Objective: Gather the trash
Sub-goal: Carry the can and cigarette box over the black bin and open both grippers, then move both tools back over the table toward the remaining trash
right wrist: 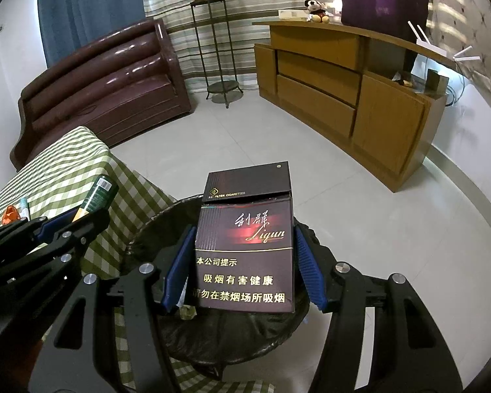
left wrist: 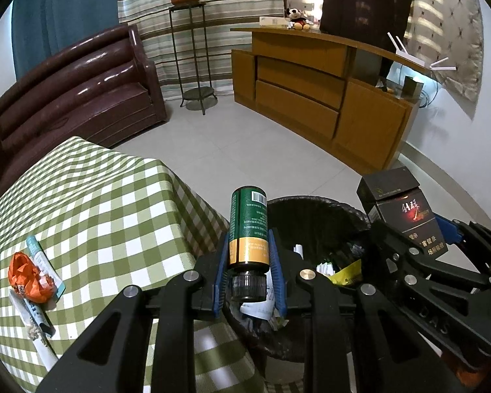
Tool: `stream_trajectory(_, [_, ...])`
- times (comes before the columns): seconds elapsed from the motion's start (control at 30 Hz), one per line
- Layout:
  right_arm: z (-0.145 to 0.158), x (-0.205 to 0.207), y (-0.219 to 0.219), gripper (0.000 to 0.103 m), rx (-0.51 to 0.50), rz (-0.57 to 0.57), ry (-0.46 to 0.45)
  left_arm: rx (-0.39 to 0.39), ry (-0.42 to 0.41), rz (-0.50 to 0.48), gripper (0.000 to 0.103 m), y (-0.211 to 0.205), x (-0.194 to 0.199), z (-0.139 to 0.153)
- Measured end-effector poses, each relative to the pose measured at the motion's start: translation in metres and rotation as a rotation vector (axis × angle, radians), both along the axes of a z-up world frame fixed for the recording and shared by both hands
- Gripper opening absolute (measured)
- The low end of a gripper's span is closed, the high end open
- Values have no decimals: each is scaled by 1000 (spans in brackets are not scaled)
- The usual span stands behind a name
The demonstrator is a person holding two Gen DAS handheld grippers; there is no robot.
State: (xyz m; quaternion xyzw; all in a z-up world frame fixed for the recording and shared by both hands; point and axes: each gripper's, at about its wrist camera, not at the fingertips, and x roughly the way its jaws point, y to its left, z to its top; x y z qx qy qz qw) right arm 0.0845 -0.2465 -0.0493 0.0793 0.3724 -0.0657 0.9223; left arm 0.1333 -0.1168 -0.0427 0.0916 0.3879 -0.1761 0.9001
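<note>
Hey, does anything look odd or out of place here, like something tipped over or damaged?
The green bottle in the left hand-held gripper is upside down, cap pointing down over the trash bin. The cigarette box in the right hand-held gripper has its lid flipped open.

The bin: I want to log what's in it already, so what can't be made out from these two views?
- Bin contents, left view: left gripper and bottle cover most; only paper scraps and a yellow wrapper show.
- Bin, right view: the cigarette box in the right gripper hides the opening.
- Table trash: far end cut off by the left gripper's arm.
</note>
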Motion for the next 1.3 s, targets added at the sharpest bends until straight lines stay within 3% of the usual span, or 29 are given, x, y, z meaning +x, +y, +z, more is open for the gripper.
stream_trajectory(0.4, [-5,4,-9,58,11,-12,5,26,5,-16,25,-11,3,-4])
stream_trajectory(0.8, [-8,6,-11,58,21,-20,9,21,1,13,55,-10,5,-2])
stream_trajectory(1.3, [-3,0,-11,58,19,-29,-1,4,-3,24,59,-1,-1,4])
